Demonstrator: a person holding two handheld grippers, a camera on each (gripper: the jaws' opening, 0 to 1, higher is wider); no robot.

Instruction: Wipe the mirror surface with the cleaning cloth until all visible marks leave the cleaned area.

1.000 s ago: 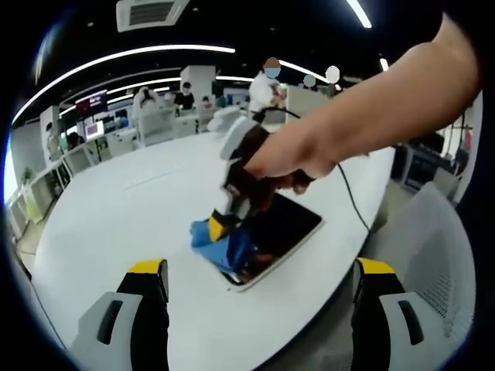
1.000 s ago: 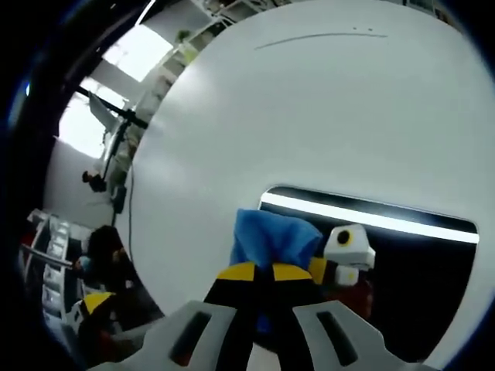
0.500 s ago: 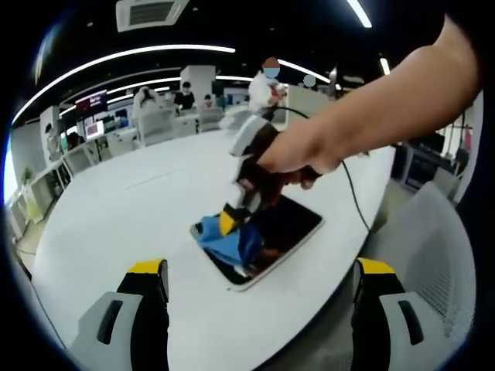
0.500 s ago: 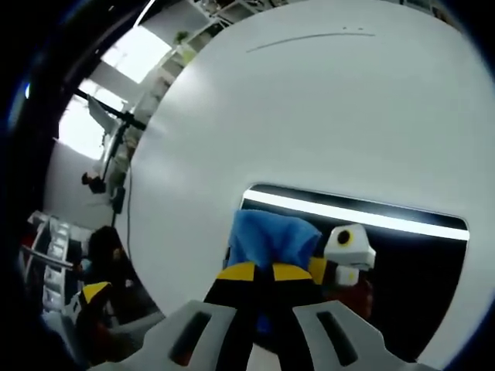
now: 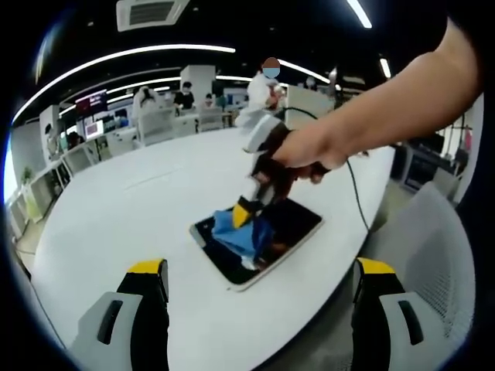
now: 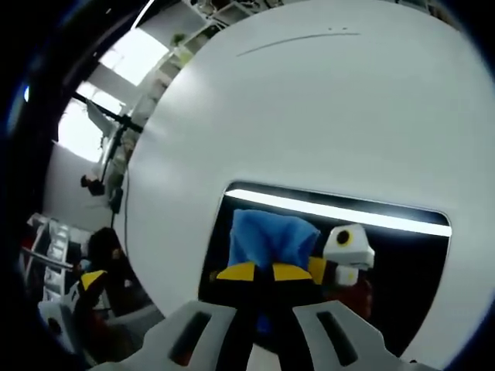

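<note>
Blue cloth (image 6: 267, 238) clamped in right gripper (image 6: 259, 272), pressed on mirror (image 6: 402, 278).

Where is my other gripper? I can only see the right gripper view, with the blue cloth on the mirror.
Observer: In the left gripper view, the left gripper is held back from the mirror. Its jaws are wide apart with nothing between them.
Operator: Is the cloth in the middle of the mirror?
Observer: No. The cloth covers the half of the mirror on that view's left. The dark glass of the other half is bare.
Operator: Is the mirror close to the table's edge?
Observer: Yes. It lies near the rim of the white table, and a grey mesh chair stands past that rim.
</note>
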